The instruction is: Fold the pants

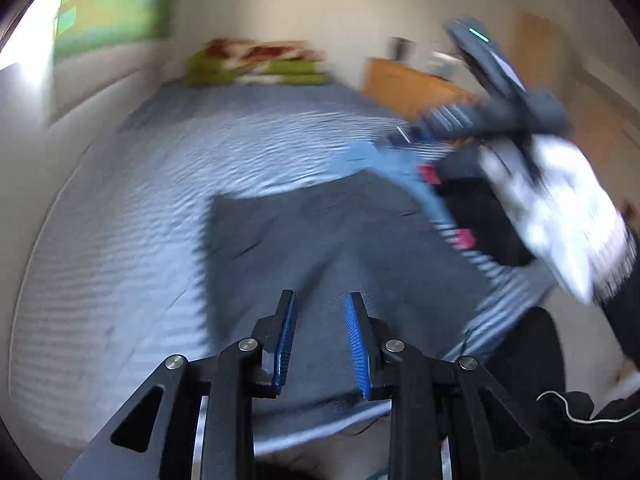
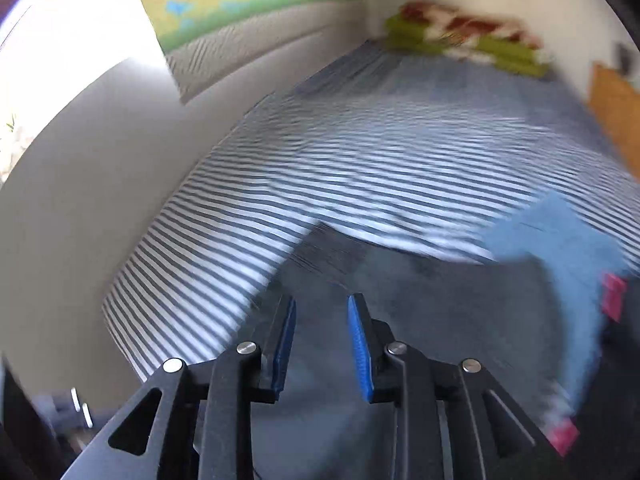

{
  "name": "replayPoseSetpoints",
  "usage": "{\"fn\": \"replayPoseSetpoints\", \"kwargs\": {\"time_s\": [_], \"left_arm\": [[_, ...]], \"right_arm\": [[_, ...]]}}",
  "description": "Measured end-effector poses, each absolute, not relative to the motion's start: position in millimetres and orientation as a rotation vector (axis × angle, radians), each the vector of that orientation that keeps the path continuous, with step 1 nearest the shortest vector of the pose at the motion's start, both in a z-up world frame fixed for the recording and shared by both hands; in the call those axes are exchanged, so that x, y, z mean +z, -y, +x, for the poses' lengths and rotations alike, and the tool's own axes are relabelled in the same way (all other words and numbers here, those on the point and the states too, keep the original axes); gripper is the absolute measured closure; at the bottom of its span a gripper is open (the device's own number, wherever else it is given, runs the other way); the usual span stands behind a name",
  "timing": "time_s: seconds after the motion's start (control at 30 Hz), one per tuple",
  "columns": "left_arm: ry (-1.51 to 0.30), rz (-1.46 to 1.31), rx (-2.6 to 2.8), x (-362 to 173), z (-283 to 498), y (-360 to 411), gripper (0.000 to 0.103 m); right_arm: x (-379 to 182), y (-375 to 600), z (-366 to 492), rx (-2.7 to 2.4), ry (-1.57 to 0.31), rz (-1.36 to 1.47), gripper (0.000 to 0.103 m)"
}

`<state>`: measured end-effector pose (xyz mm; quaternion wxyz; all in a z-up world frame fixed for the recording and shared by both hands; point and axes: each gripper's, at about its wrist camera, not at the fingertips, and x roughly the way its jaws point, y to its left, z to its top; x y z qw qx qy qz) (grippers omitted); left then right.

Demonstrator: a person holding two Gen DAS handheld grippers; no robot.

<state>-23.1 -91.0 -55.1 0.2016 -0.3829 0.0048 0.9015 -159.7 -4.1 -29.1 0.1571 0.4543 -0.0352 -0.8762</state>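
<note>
**Both grippers empty above dark pants on the bed, fold looks mostly done**

Left gripper (image 1: pixel 320 300) is parted to a moderate gap with nothing between its blue pads (image 1: pixel 285 340); it hovers over the near edge of the pants (image 1: pixel 320 232), not clearly touching the cloth. Right gripper (image 2: pixel 322 304) has about the same gap and is also empty, above the same dark grey fabric. Both views are motion-blurred, so contact can't be confirmed either way.

Pants lie on the striped bed cover (image 1: pixel 140 220), near the front edge of the bed. They form one compact, roughly rectangular dark panel with a straight far edge and a clean left corner. No separate legs are visible.

Progress, as a judgement: the fold seems at least partly done, maybe nearly finished, since the shape is squared off. Left to do is possibly one more fold or a smoothing pass; a few creases show across the panel in the left wrist view. Layer count can't be read through the blur.

Beside the pants on the right sits a light blue folded garment (image 2: pixel 560 232) with something pink (image 2: pixel 612 292) just past it. From the left wrist view, the right gripper body is raised above those clothes, held by a hand in a white patterned glove (image 1: pixel 560 208).
</note>
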Motion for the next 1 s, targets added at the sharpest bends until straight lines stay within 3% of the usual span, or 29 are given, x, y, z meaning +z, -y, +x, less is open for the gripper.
{"fn": "replayPoseSetpoints", "kwargs": {"time_s": [0.07,0.3,0.47,0.57,0.7,0.77,1.0], "left_arm": [[-0.087,-1.043,2.436,-45,-39,45,0.075],[-0.125,-0.986,2.236,-15,-69,-128,0.075],[-0.204,-1.002,2.089,-14,-51,-233,0.075],[-0.247,-0.989,2.05,-9,-32,-274,0.07],[-0.264,-0.965,2.046,-1,-11,-285,0.05],[-0.259,-0.96,2.062,2,-6,-278,0.045],[-0.167,-1.003,2.205,-5,-21,-197,0.043]], "right_arm": [[-32,-54,-102,-2.552,0.143,1.308,0.066],[-45,-188,48,-2.821,0.301,1.406,0.065],[-45,-236,112,-2.921,0.408,1.393,0.065],[-39,-243,124,-2.943,0.44,1.362,0.065],[-26,-245,134,-2.967,0.384,1.301,0.06],[-21,-241,133,-2.968,0.363,1.276,0.055],[-22,-222,101,-2.939,0.266,1.242,0.049]]}}
